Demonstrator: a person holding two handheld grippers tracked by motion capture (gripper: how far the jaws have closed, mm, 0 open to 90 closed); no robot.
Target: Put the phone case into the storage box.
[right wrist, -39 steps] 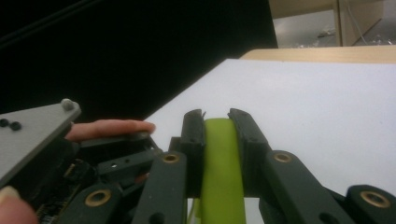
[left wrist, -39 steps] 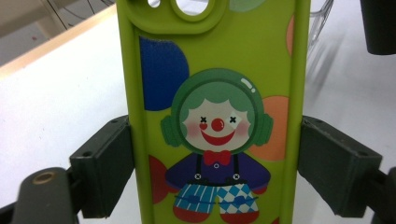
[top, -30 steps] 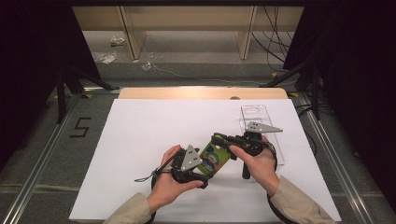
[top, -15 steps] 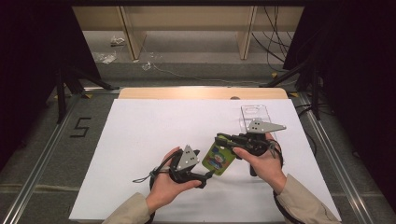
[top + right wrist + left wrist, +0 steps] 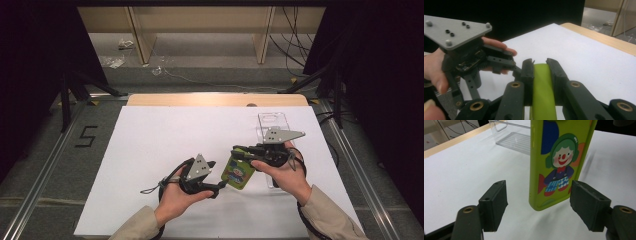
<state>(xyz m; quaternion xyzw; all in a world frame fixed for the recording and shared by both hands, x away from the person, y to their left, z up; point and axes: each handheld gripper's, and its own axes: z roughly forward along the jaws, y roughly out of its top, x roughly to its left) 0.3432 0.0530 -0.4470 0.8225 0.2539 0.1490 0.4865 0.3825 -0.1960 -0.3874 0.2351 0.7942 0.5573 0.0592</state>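
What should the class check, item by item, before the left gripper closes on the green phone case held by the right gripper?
1. Right gripper clamped on the green phone case: ok.
2. Left gripper jaws open: ok.
3. Case's lower end lies between the left jaws: ok, though nearer the right-hand jaw in the left gripper view.
4. Case lifted off the white table: ok, a shadow falls beneath it.
5. Clear tray stands apart, behind the case: ok.
6. Firmness of the right grip: cannot tell.
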